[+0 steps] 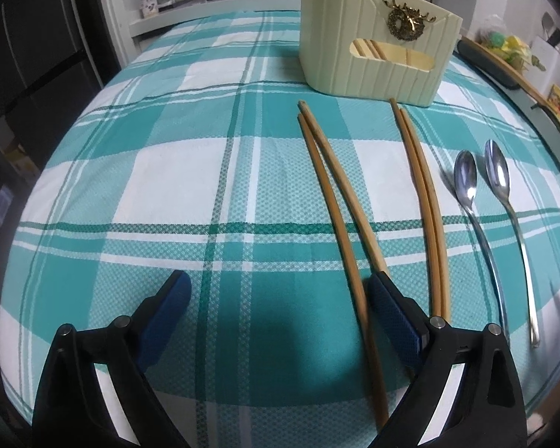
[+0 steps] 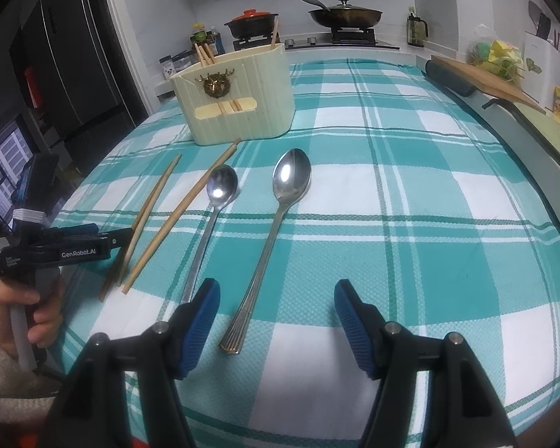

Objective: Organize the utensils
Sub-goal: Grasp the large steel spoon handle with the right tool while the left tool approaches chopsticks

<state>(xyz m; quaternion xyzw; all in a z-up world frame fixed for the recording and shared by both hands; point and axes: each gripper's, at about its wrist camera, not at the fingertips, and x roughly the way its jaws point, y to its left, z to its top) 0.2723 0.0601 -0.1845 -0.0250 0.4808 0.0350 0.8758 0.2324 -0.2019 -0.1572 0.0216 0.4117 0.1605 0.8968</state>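
A: How did the left gripper (image 1: 280,298) stand?

B: Its jaws were wide apart and gripped nothing. One chopstick pair (image 1: 339,216) ran up between the fingers, close against the right-hand pad (image 1: 392,310), and I could not tell whether they touched. A second chopstick pair (image 1: 425,205) lay just outside that pad.

A: And the right gripper (image 2: 276,313)?

B: Also spread wide and empty. The large spoon (image 2: 276,231) had its handle end between the fingers, near the left one; the small spoon (image 2: 209,231) passed behind that finger. The cream utensil holder (image 2: 242,97) stood well beyond the fingertips on the checked cloth (image 2: 410,205).
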